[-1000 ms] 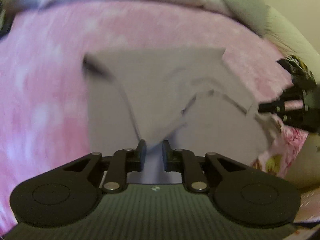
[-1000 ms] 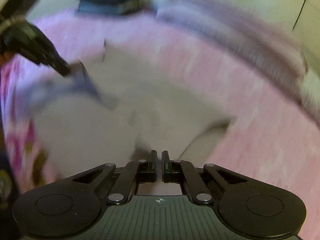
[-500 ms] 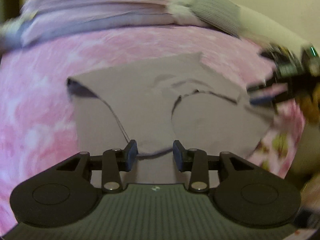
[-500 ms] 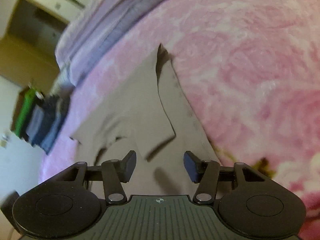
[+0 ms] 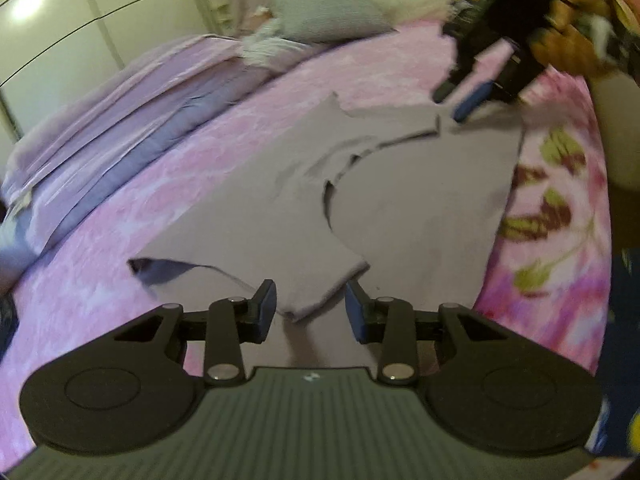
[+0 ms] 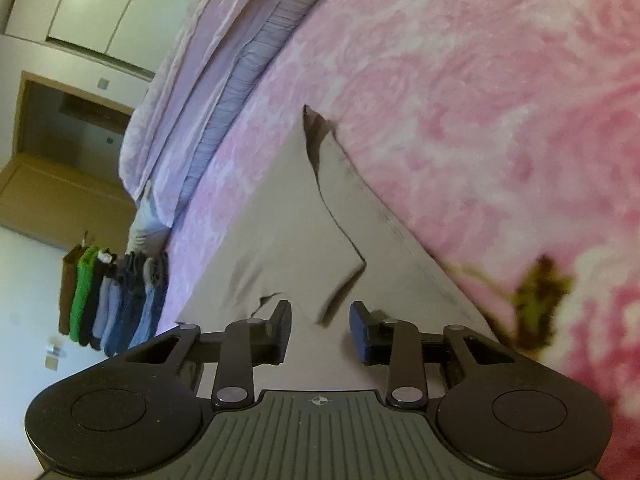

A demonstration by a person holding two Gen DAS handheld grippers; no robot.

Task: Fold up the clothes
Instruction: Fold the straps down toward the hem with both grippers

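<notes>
A grey-mauve garment (image 5: 400,208) lies spread on the pink blanket (image 5: 180,176), with folded flaps laid over its middle. My left gripper (image 5: 311,311) hangs open just above the near corner of one flap, holding nothing. In the same view my right gripper (image 5: 466,98) appears at the far right edge of the garment, open, gripped by a hand. The right wrist view shows the garment (image 6: 280,232) with a pointed fold, and my right gripper (image 6: 320,330) open over its near end, nothing between the fingers.
Folded lilac bedding (image 5: 120,104) and a grey pillow (image 5: 324,12) lie at the bed's far side. The blanket's flowered edge (image 5: 552,208) marks the bed's near side. A stack of folded clothes (image 6: 116,300) stands beyond the bed near a wooden door (image 6: 52,196).
Both grippers have opened and let go of the garment, which now lies flat with its flaps folded in. Both have pulled back and tilted; the right one rose away.
</notes>
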